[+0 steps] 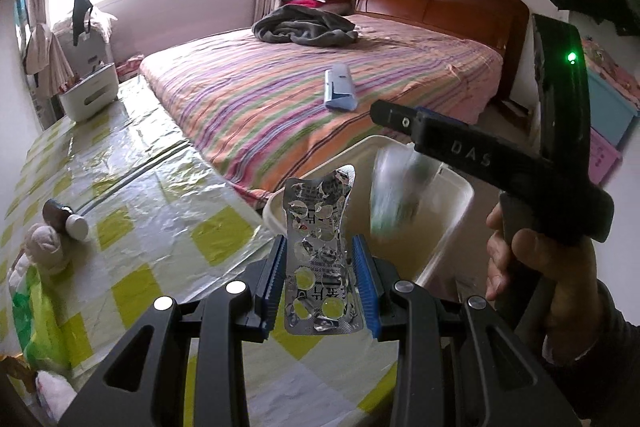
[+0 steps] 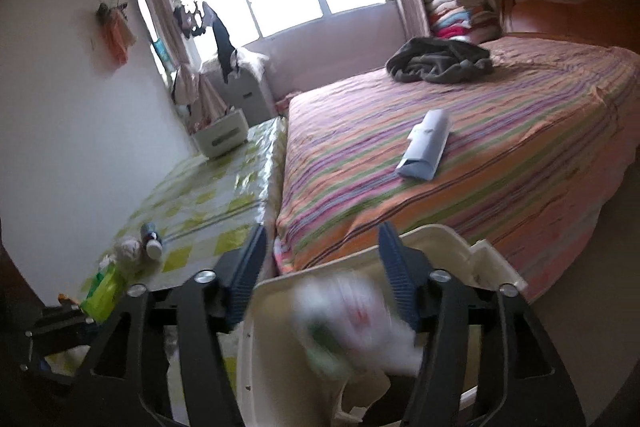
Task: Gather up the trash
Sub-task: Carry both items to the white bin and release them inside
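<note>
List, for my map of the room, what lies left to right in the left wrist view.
Tissue wad → bottle → blister pack in left gripper → bin → right gripper.

Blurred wrapper [image 2: 352, 323], perhaps plastic, over bin [image 2: 472, 259]

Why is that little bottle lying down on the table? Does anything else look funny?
The bottle has tipped onto its side on the table, beside a crumpled tissue. The pill sheet in the left tool is torn open, with most bubbles popped. A blurry wrapper is in mid-air over the bin.
</note>
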`<state>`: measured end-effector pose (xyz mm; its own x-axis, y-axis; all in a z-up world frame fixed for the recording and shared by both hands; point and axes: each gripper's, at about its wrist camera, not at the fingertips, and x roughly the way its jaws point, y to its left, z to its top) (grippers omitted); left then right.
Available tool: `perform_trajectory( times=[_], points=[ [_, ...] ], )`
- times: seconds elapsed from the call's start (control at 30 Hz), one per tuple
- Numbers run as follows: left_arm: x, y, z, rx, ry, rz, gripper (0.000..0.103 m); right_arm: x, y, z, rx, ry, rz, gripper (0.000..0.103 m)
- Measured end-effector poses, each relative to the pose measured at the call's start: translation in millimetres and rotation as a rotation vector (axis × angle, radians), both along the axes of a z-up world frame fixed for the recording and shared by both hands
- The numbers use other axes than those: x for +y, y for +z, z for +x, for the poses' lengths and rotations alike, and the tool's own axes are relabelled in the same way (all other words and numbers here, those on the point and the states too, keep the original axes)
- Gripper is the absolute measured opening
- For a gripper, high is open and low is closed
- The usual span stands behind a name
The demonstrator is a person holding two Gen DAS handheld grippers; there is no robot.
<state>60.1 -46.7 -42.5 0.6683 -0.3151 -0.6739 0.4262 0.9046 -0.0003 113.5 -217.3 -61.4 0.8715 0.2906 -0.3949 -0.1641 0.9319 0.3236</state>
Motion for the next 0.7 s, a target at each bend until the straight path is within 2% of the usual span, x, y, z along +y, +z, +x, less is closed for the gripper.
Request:
perform_trajectory(
  times=[0.43, 0.7],
  points=[
    [-34, -5, 7, 0.004, -0.042, 0.037, 0.032, -47, 9, -14, -0.062, -0.125, 0.138, 0.070],
    [-56, -11, 18, -0.006, -0.058, 0.082, 0.033, -59, 9, -13, -0.076, -0.164, 0.177, 0.071]
  ],
)
